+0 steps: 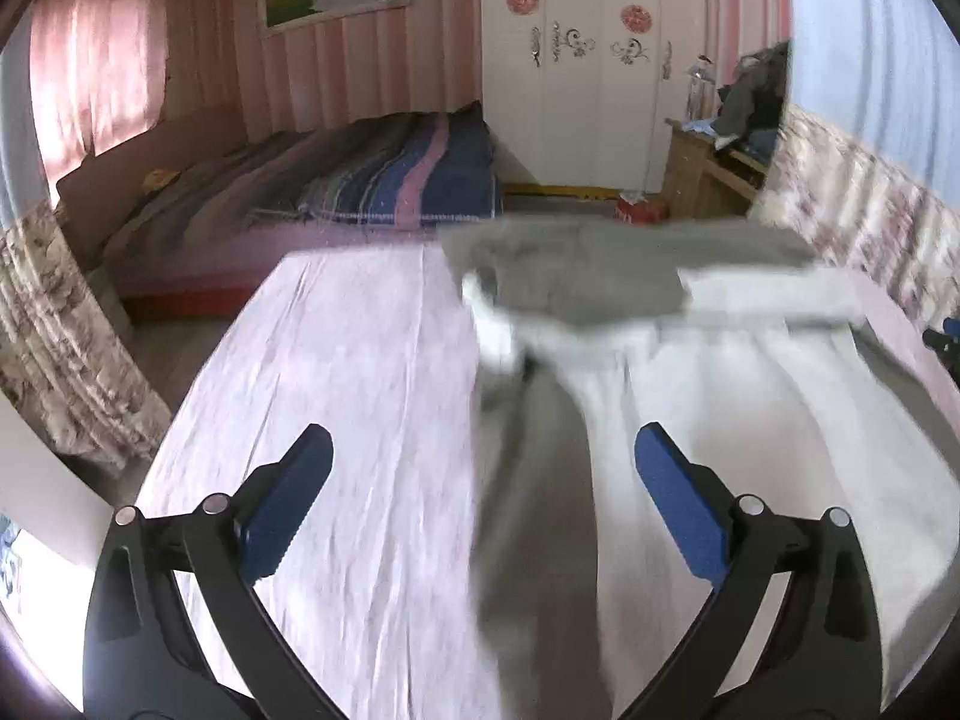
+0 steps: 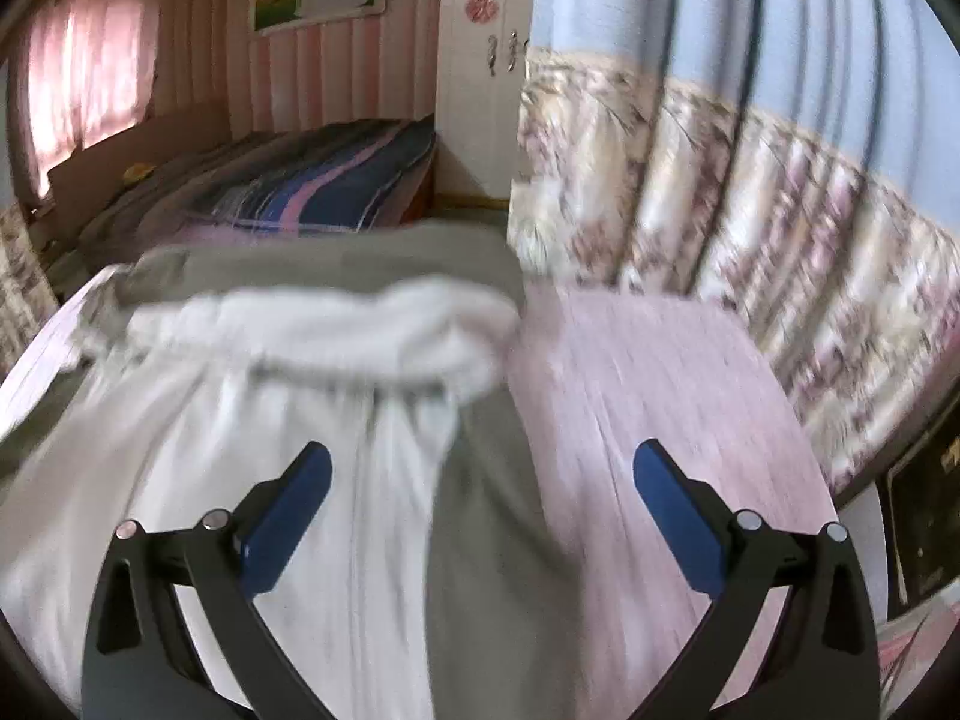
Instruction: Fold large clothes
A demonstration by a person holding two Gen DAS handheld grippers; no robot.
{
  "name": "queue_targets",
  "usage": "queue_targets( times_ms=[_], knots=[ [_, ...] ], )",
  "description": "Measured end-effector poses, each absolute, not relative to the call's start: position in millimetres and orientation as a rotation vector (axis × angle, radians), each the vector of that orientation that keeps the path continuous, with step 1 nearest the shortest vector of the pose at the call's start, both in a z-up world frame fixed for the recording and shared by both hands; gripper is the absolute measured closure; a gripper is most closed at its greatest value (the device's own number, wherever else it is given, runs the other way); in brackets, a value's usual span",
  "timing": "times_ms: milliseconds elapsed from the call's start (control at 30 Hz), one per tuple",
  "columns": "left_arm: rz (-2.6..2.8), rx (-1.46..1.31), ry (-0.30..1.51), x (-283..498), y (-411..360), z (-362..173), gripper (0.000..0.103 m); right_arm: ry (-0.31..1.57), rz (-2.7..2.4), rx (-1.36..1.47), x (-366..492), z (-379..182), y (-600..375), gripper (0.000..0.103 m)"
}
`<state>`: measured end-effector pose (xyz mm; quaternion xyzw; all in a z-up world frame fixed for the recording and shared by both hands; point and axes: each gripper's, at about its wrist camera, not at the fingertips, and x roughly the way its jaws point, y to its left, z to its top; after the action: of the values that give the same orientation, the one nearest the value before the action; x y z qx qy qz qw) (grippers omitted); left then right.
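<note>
Grey-and-white clothing (image 1: 636, 372) is spread over a table draped in a pale pink sheet (image 1: 336, 360), with its far end folded back on itself so that a grey layer lies across the white fabric. Long white and grey folds are seen running toward both cameras. The left gripper (image 1: 483, 501) is held above the garment's left edge with its jaws spread wide, and nothing is caught between its blue pads (image 1: 288, 501). The right gripper (image 2: 483, 516) is likewise held wide apart and empty above the garment's right edge, where grey cloth meets the sheet. A floral curtain (image 2: 750, 240) is seen just beyond the table, and a bed with a striped cover (image 1: 384, 174) farther back. Both views are blurred.
</note>
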<state>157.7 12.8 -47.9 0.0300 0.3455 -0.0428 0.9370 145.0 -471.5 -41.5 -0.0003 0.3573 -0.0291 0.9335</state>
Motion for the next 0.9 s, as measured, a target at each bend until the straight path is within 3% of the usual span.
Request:
queue_targets(
  times_ms=[267,533,567,600,667,700,733,767,800,833,900],
  knots=[
    [-0.159,0.026,0.796,67.9,-6.4,-90.0,0.003,0.826,-0.087,0.053,27.9,-81.4,-493.1,0.002],
    [-0.148,0.012,0.874,84.0,-48.4,-126.6,0.003,0.862,-0.008,0.132,4.9,-111.8,-484.5,0.004],
    [-0.138,0.015,0.877,88.4,-52.2,-127.7,0.003,0.861,0.020,0.133,5.9,-112.0,-481.0,0.019],
    [-0.143,0.022,0.871,92.5,-56.8,-126.6,0.003,0.865,0.063,0.141,6.9,-112.6,-476.2,0.046],
    [-0.180,0.041,0.855,96.5,-66.5,-123.7,0.007,0.864,0.091,0.122,9.1,-110.7,-467.9,0.075],
    [-0.187,0.044,0.844,96.3,-68.6,-122.3,0.025,0.858,0.104,0.108,10.4,-107.8,-464.4,0.090],
    [-0.189,0.057,0.834,96.7,-70.5,-119.2,0.050,0.848,0.116,0.111,10.9,-104.2,-463.7,0.094],
    [-0.206,0.055,0.817,97.0,-68.6,-111.6,0.061,0.820,0.124,0.111,10.5,-95.7,-464.0,0.096],
    [-0.228,0.045,0.809,97.2,-65.8,-105.3,0.080,0.789,0.137,0.109,9.6,-85.1,-464.4,0.096],
    [-0.261,0.035,0.804,97.6,-61.8,-93.8,0.086,0.765,0.150,0.108,9.7,-75.1,-466.0,0.097],
    [-0.270,0.073,0.767,96.4,-61.4,-71.1,0.088,0.695,0.162,0.085,11.1,-48.0,-465.7,0.097]
  ],
)
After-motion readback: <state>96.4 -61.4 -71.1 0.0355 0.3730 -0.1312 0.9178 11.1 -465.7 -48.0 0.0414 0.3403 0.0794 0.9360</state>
